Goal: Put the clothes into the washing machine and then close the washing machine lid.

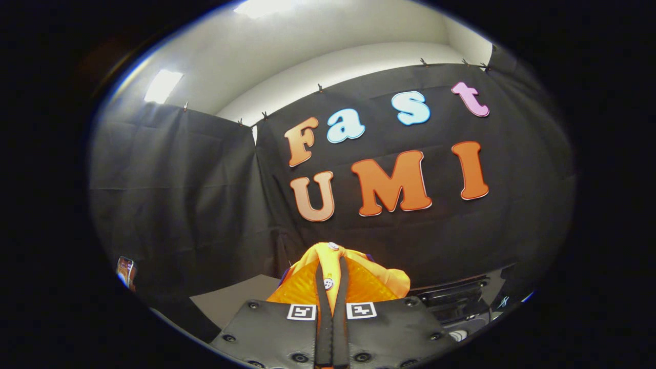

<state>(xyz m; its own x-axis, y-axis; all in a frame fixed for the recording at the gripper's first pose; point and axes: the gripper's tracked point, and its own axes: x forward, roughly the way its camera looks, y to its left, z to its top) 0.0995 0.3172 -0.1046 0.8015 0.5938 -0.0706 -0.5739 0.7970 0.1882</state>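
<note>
My gripper (332, 274) is shut on an orange garment (359, 279) with white buttons; the cloth bunches up between and around both fingers and rises just ahead of them, lifted well above the table. Below and to the right of the fingers lies part of a dark glossy appliance (461, 302), seemingly the washing machine, with ridged panels and a small white mark. Whether its lid is up or down I cannot tell from here.
A grey table surface (236, 302) lies below to the left of the fingers. The black cloth wall (179, 195) stands close behind, with white ceiling and lights above it. A small bright object (126, 271) sits at the far left.
</note>
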